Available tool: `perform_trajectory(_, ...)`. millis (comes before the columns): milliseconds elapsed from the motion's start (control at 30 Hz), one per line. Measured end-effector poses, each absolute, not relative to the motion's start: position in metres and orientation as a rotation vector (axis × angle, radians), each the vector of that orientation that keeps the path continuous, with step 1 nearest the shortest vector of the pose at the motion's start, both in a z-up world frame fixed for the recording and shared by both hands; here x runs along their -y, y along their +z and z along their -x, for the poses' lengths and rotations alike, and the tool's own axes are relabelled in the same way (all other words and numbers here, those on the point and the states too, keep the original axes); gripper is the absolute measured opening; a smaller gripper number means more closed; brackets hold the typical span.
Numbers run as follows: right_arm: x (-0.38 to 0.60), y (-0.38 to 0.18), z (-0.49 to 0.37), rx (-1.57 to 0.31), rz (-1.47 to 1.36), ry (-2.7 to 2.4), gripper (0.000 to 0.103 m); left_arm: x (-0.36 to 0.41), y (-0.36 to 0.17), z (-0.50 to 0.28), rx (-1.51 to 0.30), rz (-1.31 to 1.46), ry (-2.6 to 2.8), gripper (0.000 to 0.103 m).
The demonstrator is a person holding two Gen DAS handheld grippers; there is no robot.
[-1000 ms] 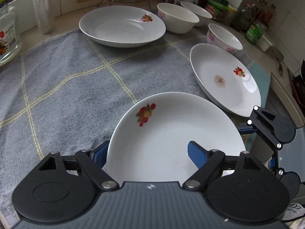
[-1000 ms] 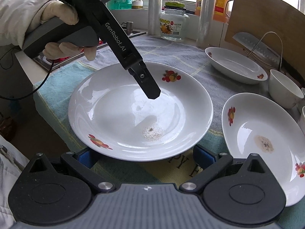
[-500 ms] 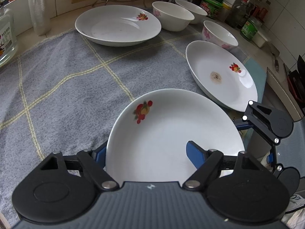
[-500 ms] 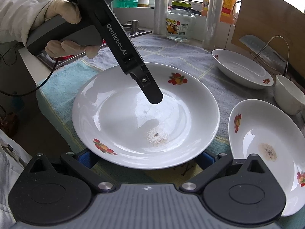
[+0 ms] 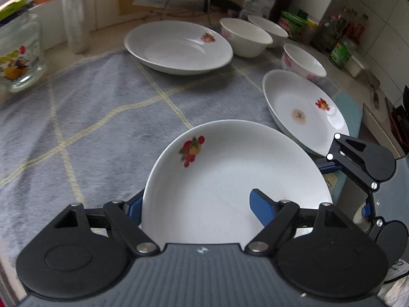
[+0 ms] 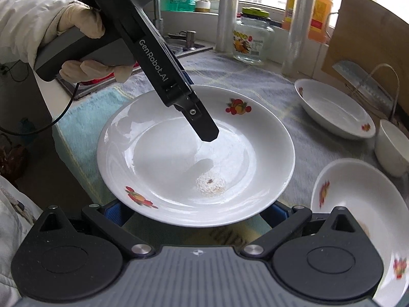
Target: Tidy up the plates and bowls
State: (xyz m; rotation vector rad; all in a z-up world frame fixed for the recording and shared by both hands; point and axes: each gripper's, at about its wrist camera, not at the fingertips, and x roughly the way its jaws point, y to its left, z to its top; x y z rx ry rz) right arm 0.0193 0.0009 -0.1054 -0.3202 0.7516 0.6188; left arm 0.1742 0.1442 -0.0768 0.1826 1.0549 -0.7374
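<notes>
The near plate [image 5: 230,179] has just been pinched at its rim by the left gripper [image 5: 196,204] and lifted, ready for stacking. The right gripper's [image 6: 196,212] jaws cannot be told.

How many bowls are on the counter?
3: one bowl beside the far plate, another behind it, and a pink-flowered one nearer. Others may be hidden.
</notes>
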Motion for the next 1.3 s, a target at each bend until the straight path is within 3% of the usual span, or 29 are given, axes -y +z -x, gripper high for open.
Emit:
perform_trajectory(700, -0.075, -0.104, -0.116, -0.731, 0.353, 0.748, 0.103, -0.231, -0.066, -0.228, -0.978, -0.142, -0.591, 0.082)
perform_trajectory(1300, -0.099, -0.113, -0.149, -0.765, 0.361, 0.723, 0.103, -0.254, -0.087, -0.264, -0.959, -0.11, -0.561, 0.082)
